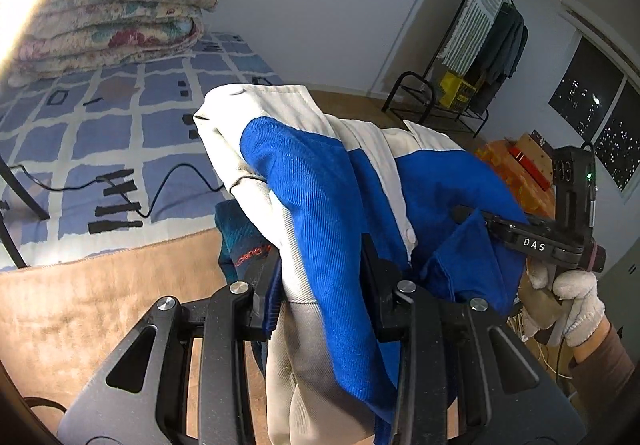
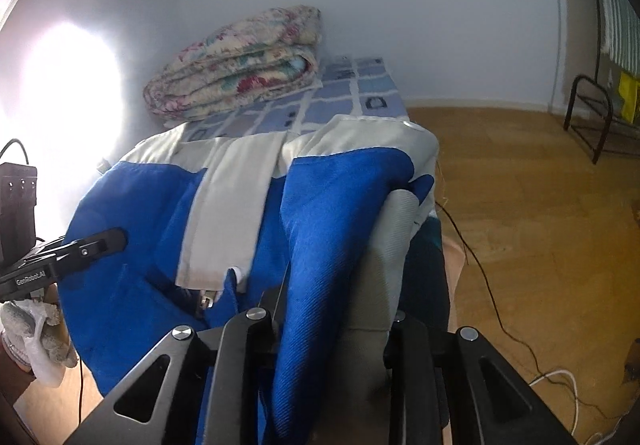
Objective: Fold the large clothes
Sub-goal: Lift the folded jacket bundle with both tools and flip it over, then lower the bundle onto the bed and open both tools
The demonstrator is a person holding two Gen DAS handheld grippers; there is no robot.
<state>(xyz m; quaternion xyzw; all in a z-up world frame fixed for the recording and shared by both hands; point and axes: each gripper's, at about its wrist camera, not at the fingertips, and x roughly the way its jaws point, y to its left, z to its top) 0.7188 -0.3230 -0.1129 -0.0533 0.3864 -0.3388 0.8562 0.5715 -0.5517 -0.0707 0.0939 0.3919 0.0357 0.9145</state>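
Left tool (image 1: pixel 320 285) clamping blue-white jacket (image 1: pixel 320 173), right tool (image 2: pixel 332 321) likewise, "DAS", "GenRobot.AI"

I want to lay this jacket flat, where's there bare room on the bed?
The near half of the bed is mostly free, between the folded quilt at the wall and the brown blanket at the edge. A black cable crosses it. A tripod leg crowds its left side.

A folded floral quilt (image 1: pixel 116 13) lies on the blue-checked bedspread (image 1: pixel 120 125), perhaps against the wall.
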